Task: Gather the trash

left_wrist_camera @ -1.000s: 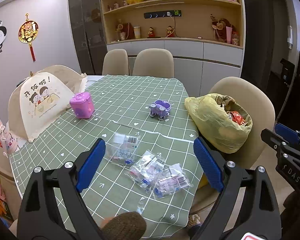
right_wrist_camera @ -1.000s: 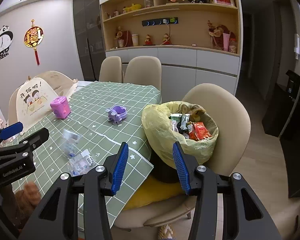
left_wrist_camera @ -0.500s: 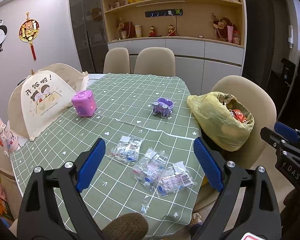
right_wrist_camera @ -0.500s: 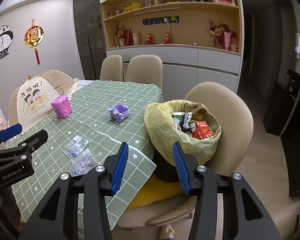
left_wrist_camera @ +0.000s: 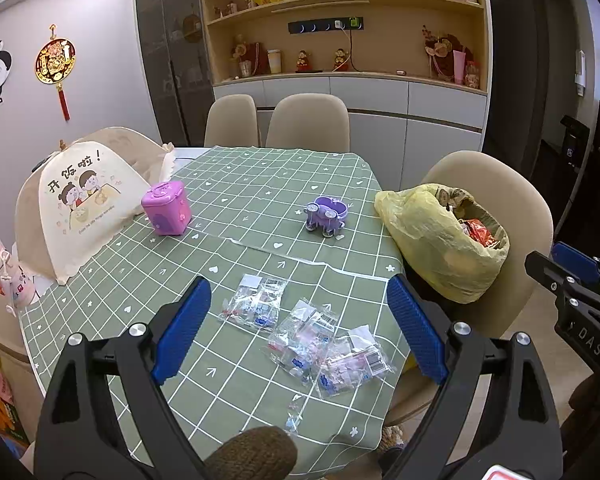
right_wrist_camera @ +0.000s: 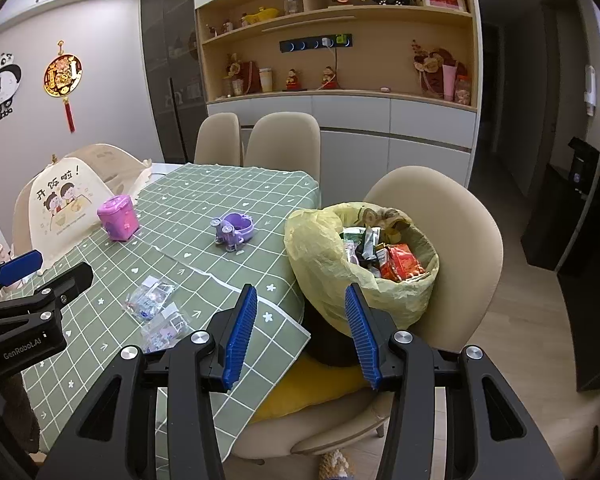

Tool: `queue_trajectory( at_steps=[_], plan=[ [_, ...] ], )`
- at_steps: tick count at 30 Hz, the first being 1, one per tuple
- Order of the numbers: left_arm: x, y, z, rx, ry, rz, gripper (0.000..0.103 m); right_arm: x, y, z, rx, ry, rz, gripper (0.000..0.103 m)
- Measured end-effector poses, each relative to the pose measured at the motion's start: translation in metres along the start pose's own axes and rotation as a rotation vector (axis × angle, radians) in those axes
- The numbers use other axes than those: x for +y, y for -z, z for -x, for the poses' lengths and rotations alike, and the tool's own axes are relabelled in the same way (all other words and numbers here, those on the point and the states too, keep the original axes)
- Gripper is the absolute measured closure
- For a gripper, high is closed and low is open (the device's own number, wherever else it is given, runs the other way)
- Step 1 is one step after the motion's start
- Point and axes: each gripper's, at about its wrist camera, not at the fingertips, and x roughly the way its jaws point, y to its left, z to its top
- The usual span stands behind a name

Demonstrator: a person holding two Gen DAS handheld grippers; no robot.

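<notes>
Left gripper [left_wrist_camera: 298,332], jaws spread wide and empty, held above the near edge of the table [left_wrist_camera: 260,184]. 3 clear plastic packets lie on the green checked tablecloth [left_wrist_camera: 236,216] in the gap between the 2 blue pads as the left wrist view frames them, all below and ahead of the fingertips, none touched.

Far packet [left_wrist_camera: 255,304]: flat, transparent, with a white label and barcode at its far end and small blue-and-pink contents; its long axis runs roughly away from the camera. Middle packet [left_wrist_camera: 305,336]: same type, crumpled, barcode label at its upper right corner, long axis on a diagonal from near left to far right. Near packet [left_wrist_camera: 352,362]: overlaps or touches the middle one, long axis lying mostly left to right, barcode toward the right pad. A small scrap of clear wrapper [left_wrist_camera: 294,412] lies nearer the table edge.

Right gripper [right_wrist_camera: 302,330], jaws moderately open and empty, held beside the table over the seat of a beige chair [right_wrist_camera: 472,224]. On that seat stands a bin lined with a yellow trash bag [right_wrist_camera: 324,256], mouth open upward and filled with wrappers, just beyond the right pad. A pink box [left_wrist_camera: 166,208] and purple toy [left_wrist_camera: 326,212] stand farther back on the table.
</notes>
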Motion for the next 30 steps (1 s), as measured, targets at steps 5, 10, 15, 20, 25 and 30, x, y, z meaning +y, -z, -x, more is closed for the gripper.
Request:
queue_trajectory(
  at_steps=[5,10,15,20,25,30],
  plan=[
    [0.0006,-0.0011,-0.0023,0.005,0.007,-0.004,0.018,0.0001,-0.0003,-0.0007,-0.001,0.004,0.000,0.059],
    [0.0006,-0.0010,-0.0033,0.005,0.008,-0.002,0.018,-0.0018,-0.0016,-0.0014,0.003,0.008,-0.006,0.059],
    [0.0005,-0.0011,-0.0041,0.005,0.008,-0.001,0.018,-0.0017,-0.0013,-0.0024,0.004,0.010,-0.006,0.059],
    [0.0002,-0.0006,-0.0046,0.004,0.009,-0.002,0.018,-0.0016,-0.0010,-0.0029,0.004,0.010,-0.006,0.059],
    [0.0003,-0.0008,-0.0042,0.005,0.008,-0.001,0.018,-0.0008,0.0004,-0.0036,0.006,0.009,-0.006,0.059],
    [0.0001,-0.0006,-0.0047,0.004,0.008,-0.001,0.018,-0.0010,0.0002,-0.0037,0.007,0.009,-0.007,0.059]
  ],
)
